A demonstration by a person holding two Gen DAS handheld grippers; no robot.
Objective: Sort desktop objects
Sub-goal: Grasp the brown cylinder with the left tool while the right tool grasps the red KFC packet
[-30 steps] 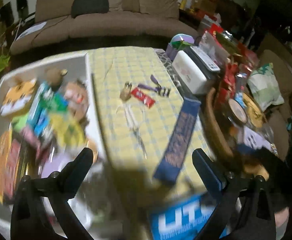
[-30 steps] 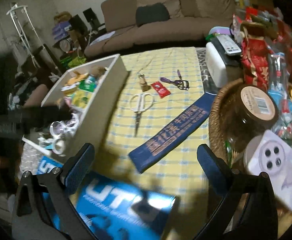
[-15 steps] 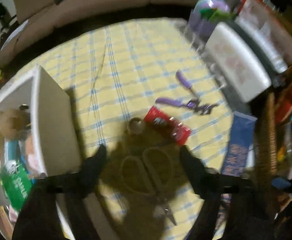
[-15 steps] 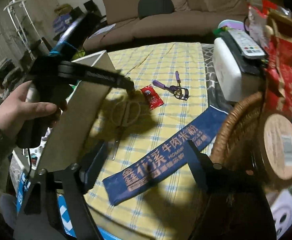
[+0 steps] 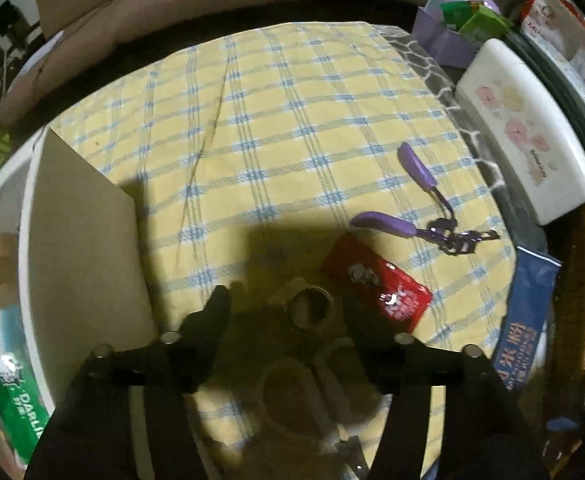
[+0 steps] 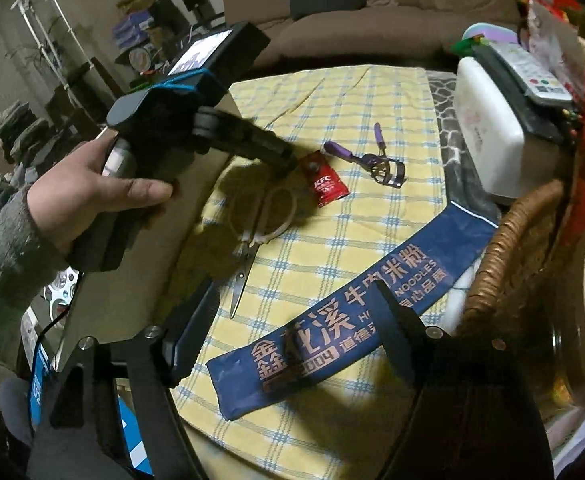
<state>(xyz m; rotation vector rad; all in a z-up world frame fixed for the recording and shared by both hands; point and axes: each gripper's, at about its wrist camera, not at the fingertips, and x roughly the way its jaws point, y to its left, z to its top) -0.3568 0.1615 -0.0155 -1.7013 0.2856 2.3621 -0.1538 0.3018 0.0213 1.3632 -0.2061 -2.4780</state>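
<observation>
Our left gripper, jaws opening and empty, straddles the small bottle, scissors just nearer.

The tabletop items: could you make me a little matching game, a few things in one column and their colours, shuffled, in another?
Things:
1. eyelash curler
2. sauce packet
3. noodle packet
4. scissors handles

Colours:
A. white
B. red
C. purple
D. dark blue with orange lettering

Pairs: 1-C, 2-B, 3-D, 4-A
</observation>
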